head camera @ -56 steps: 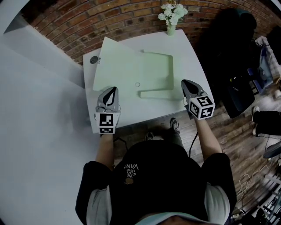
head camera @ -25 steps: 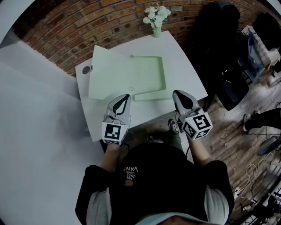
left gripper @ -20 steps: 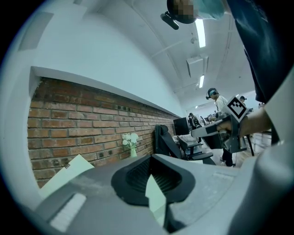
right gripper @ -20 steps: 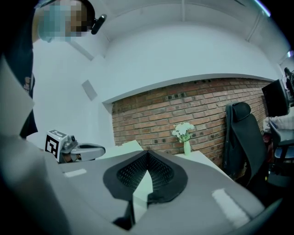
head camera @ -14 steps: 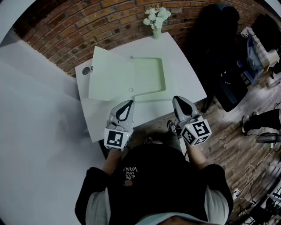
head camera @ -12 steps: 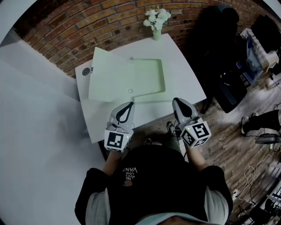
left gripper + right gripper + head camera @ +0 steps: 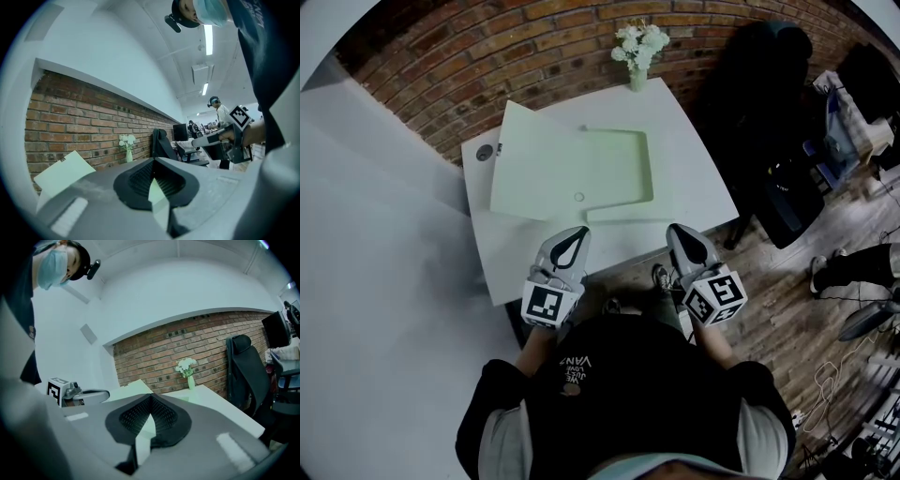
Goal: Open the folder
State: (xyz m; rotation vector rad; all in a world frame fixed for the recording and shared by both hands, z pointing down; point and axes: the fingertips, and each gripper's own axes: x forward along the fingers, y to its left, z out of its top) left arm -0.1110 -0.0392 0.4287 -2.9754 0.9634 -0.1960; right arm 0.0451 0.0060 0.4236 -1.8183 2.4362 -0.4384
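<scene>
A pale green folder (image 7: 605,169) lies opened on the white table (image 7: 694,178), its cover (image 7: 530,159) spread out to the left. From the left gripper view the cover (image 7: 63,171) stands up against the brick wall. My left gripper (image 7: 577,234) hovers over the table's near edge, short of the folder, shut and holding nothing. Just past that near edge, my right gripper (image 7: 675,231) is also shut and holds nothing. Each gripper view shows its own jaws meeting at the tip, left gripper (image 7: 153,161) and right gripper (image 7: 150,397). Neither touches the folder.
A vase of white flowers (image 7: 637,56) stands at the table's far edge by the brick wall. A small round disc (image 7: 484,152) sits at the far left corner. A black office chair (image 7: 243,366) and dark bags (image 7: 787,187) stand to the right, on the wooden floor.
Both grippers have drawn back from the folder toward the person, to the table's near edge. The folder stays open and has not moved.
</scene>
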